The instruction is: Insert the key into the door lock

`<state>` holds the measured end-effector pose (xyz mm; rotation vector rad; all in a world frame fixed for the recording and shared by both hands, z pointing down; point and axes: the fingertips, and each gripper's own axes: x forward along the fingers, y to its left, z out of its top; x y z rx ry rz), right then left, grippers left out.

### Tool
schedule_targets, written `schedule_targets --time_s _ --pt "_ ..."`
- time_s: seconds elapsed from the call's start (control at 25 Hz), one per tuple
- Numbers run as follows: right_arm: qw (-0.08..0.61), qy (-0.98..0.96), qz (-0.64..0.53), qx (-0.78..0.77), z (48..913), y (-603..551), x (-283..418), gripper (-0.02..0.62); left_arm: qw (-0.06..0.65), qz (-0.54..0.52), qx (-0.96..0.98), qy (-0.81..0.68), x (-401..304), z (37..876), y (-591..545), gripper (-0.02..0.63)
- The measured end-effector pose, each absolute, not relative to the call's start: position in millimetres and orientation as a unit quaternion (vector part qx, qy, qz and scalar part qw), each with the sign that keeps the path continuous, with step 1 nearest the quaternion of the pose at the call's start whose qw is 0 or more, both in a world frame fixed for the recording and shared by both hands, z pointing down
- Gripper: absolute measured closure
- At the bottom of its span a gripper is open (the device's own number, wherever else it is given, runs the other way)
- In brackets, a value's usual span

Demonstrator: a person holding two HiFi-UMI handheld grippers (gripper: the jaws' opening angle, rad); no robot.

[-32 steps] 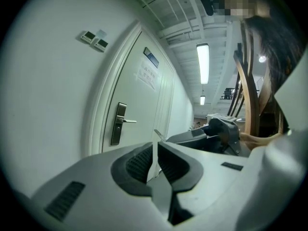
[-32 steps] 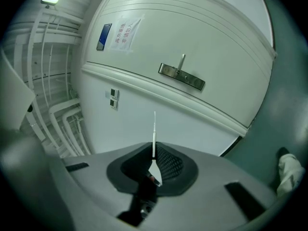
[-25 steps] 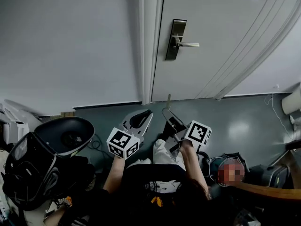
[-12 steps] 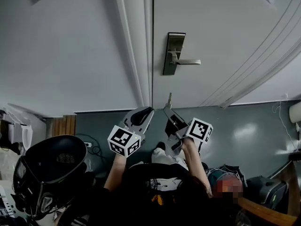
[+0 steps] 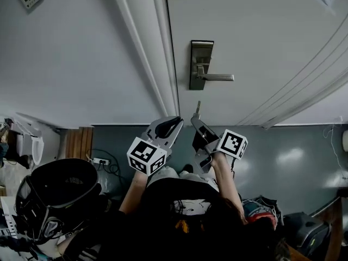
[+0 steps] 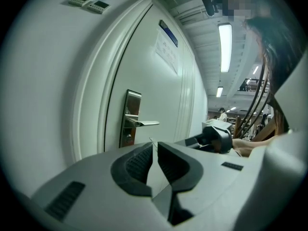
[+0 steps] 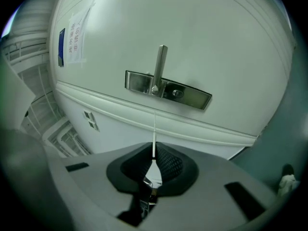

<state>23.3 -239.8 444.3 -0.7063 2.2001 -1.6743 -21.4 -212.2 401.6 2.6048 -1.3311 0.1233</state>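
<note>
Nearest the person, the left gripper [image 5: 169, 125] has its dark jaws pressed together on nothing. Just beside it, the right gripper [image 5: 197, 123] pinches a thin silver metal key [image 5: 198, 109] — blade pointing at the door, apart from it. Beyond, a tall brushed-steel lock plate [image 5: 200, 64] with a lever handle [image 5: 218, 77] sits on the white door [image 5: 261, 31] — above the key tip.

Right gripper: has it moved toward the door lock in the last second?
Yes. In the head view the right gripper and its key have closed in on the lock plate from below; the gap is smaller, not closed.
</note>
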Motion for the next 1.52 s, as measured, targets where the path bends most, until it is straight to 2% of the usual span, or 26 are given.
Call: schedule_targets --time_s 1.52 --pt "0.158 0.748 -0.612 -0.201 494.7 -362.9 12.1 0.577 0.095 0.028 0.909 -0.405 -19.6 430.3 -272.1 0.571"
